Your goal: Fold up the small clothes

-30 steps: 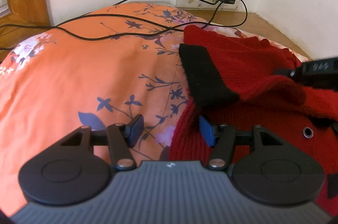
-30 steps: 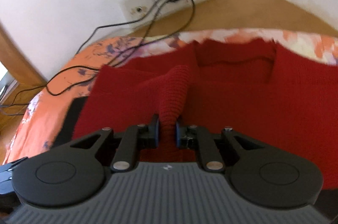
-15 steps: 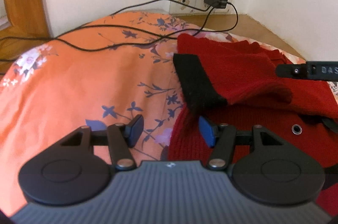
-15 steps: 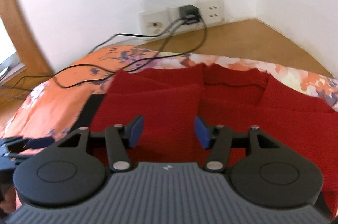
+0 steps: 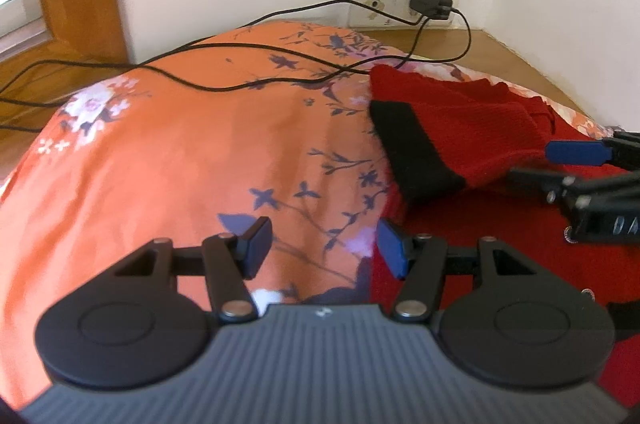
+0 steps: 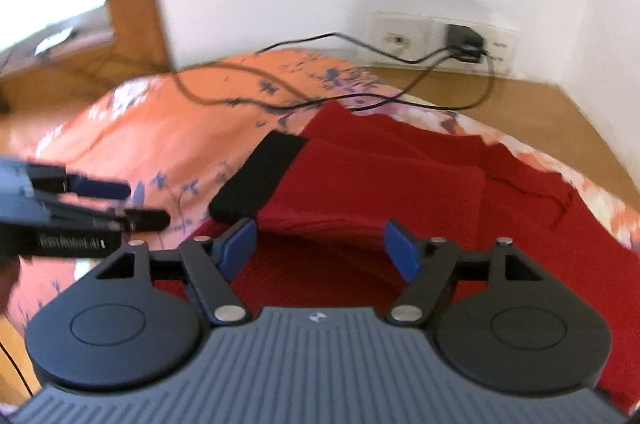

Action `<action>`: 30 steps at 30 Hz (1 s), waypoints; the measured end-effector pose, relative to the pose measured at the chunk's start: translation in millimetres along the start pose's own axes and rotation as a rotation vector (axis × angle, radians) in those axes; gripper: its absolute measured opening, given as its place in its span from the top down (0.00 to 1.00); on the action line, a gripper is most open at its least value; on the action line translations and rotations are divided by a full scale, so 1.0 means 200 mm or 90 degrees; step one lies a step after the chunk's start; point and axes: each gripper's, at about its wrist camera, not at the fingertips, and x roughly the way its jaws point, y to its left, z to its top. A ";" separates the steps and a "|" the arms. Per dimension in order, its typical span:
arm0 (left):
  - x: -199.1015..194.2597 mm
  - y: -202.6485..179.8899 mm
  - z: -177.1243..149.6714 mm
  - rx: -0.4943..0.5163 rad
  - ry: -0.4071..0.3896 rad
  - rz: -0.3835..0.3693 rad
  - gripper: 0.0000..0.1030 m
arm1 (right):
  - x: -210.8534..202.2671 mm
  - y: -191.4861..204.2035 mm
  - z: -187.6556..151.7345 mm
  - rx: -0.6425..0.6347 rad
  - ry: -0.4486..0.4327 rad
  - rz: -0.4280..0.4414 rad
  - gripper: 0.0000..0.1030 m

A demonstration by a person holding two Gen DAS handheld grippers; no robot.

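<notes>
My left gripper (image 5: 322,248) hangs with jaws apart and empty, over the orange floral bedspread (image 5: 160,164) just beside the red sweater (image 6: 360,264). My right gripper (image 6: 320,248), also spread and empty, hovers above its folded sleeve with the black cuff (image 6: 260,180). A black cable (image 5: 248,48) crosses the bedspread's far edge.

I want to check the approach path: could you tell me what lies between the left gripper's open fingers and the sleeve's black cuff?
Only bare orange floral bedspread lies between the left gripper and the black cuff, as the left wrist view shows.
</notes>
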 end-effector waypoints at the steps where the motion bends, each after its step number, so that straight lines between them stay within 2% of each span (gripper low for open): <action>1: 0.00 0.02 0.00 -0.001 0.000 0.001 0.42 | 0.02 0.03 0.00 -0.015 0.008 0.000 0.23; 11: -0.05 0.16 -0.03 -0.013 -0.009 0.006 0.42 | 0.17 0.28 -0.01 -0.190 0.017 -0.062 0.19; 17: -0.06 0.20 -0.04 -0.016 -0.010 0.000 0.42 | 0.24 0.32 0.01 -0.185 0.011 -0.061 0.21; 19: -0.06 0.21 -0.05 -0.015 -0.009 -0.001 0.42 | 0.25 0.32 0.01 -0.171 0.005 -0.060 0.27; 22: -0.05 0.22 -0.06 -0.014 -0.006 -0.004 0.42 | 0.26 0.31 0.01 -0.148 0.003 -0.046 0.50; 23: -0.05 0.22 -0.06 -0.013 -0.005 -0.005 0.42 | 0.27 0.31 0.01 -0.143 0.001 -0.044 0.53; 25: -0.05 0.23 -0.06 -0.009 -0.003 -0.007 0.42 | 0.26 0.32 0.02 -0.133 -0.008 -0.036 0.70; 28: -0.05 0.23 -0.06 -0.007 -0.003 -0.012 0.42 | 0.23 0.31 0.04 -0.107 -0.022 -0.025 0.86; 30: -0.04 0.22 -0.05 -0.007 -0.003 -0.017 0.42 | 0.19 0.29 0.06 -0.092 -0.038 -0.033 0.89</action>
